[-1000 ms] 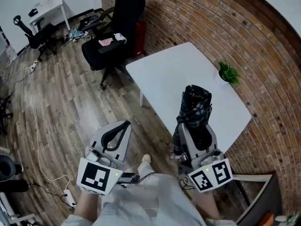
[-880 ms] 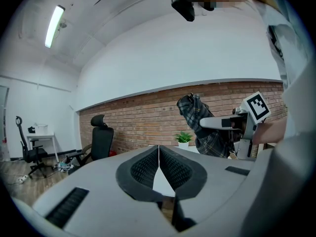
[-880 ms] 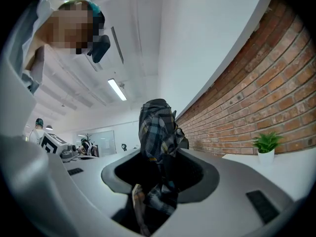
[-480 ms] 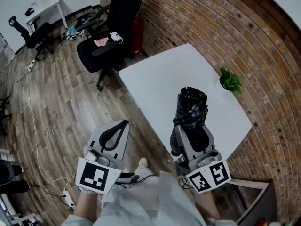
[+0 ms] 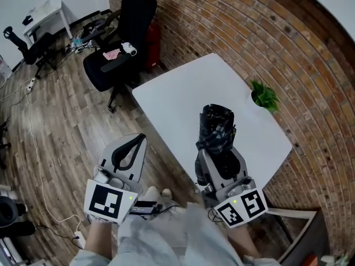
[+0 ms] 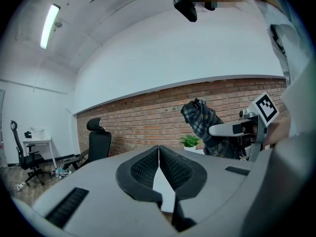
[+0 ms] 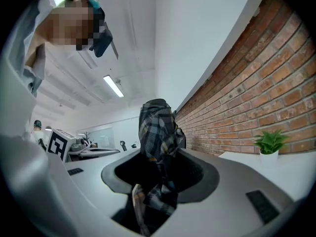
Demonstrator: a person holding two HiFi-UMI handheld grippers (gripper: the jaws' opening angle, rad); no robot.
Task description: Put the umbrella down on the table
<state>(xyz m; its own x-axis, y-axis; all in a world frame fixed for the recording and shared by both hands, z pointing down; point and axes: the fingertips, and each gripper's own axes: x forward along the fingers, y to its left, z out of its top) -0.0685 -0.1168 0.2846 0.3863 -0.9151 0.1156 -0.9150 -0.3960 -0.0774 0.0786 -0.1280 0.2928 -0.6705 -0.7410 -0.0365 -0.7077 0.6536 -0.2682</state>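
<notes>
A folded dark plaid umbrella (image 5: 217, 127) stands upright in my right gripper (image 5: 221, 148), whose jaws are shut on its lower part, above the near edge of the white table (image 5: 183, 93). The right gripper view shows the umbrella (image 7: 158, 137) rising between the jaws, its fabric bunched at the base. My left gripper (image 5: 128, 153) hangs to the left of the table over the wooden floor, its pads (image 6: 159, 168) pressed together on nothing. From the left gripper view, the umbrella (image 6: 202, 120) and right gripper (image 6: 242, 130) appear at the right.
A small green potted plant (image 5: 264, 95) stands at the table's far right by the curved brick wall (image 5: 288, 49). A black office chair (image 5: 119, 54) sits beyond the table's left corner. Cables lie on the wooden floor (image 5: 50, 132) at left.
The whole head view has shifted: the table, umbrella and both grippers sit slightly further left and higher in frame. The right gripper still holds the umbrella upright.
</notes>
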